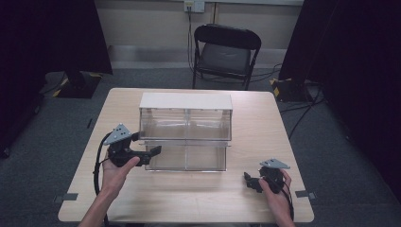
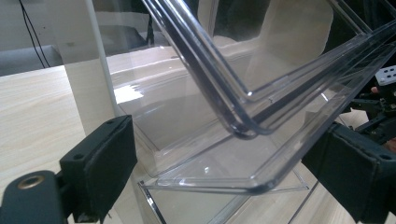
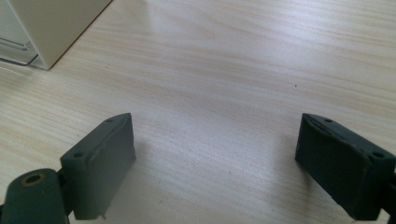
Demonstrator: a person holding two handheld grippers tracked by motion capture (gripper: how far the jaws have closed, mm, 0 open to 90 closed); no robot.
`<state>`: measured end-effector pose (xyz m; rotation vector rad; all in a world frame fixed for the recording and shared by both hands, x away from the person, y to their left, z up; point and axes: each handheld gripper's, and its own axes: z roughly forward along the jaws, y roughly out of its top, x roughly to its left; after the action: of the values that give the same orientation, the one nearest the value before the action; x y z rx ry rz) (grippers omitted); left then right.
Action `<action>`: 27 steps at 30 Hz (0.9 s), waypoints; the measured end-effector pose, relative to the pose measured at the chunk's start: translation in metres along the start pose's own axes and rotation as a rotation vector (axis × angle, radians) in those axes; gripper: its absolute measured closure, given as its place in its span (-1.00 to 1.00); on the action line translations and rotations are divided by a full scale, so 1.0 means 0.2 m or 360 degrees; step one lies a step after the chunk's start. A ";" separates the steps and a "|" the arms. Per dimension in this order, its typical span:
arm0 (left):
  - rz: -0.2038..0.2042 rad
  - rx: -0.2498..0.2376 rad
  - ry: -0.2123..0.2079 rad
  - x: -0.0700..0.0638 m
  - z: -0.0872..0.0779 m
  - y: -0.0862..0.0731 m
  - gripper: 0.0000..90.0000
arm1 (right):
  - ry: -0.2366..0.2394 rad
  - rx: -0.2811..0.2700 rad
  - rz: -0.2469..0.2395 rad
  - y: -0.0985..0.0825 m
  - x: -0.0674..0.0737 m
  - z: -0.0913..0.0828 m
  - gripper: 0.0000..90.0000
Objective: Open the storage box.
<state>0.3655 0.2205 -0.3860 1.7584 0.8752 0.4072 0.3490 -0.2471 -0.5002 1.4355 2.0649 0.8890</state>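
A clear plastic drawer cabinet (image 1: 185,116) with a white top stands mid-table. Its lower drawer (image 1: 187,158) is pulled out toward me. My left gripper (image 1: 152,152) is at that drawer's left front corner. In the left gripper view, my left gripper (image 2: 229,154) is open, its jaws wide apart on either side of the drawer's clear rim (image 2: 261,182). I cannot tell whether they touch it. My right gripper (image 1: 250,182) hovers low over bare wood at the front right. There my right gripper (image 3: 215,140) is open with nothing between its fingers.
The wooden table (image 1: 265,123) has free room right of the cabinet and along its front edge. A black folding chair (image 1: 226,54) stands behind the table. The cabinet's white corner (image 3: 51,28) sits at the upper left of the right gripper view.
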 end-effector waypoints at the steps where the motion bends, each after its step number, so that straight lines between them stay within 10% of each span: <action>1: 0.0001 0.0000 -0.0001 0.00 0.00 0.00 -0.78 | 0.0000 -0.0001 -0.0002 0.00 0.00 0.00 -0.75; 27: 0.0013 0.0006 0.0000 0.01 0.00 0.00 -0.75 | 0.0000 0.0000 -0.0001 0.00 0.00 0.00 -0.75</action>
<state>0.3660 0.2213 -0.3868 1.7658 0.8696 0.4114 0.3491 -0.2471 -0.5002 1.4345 2.0651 0.8888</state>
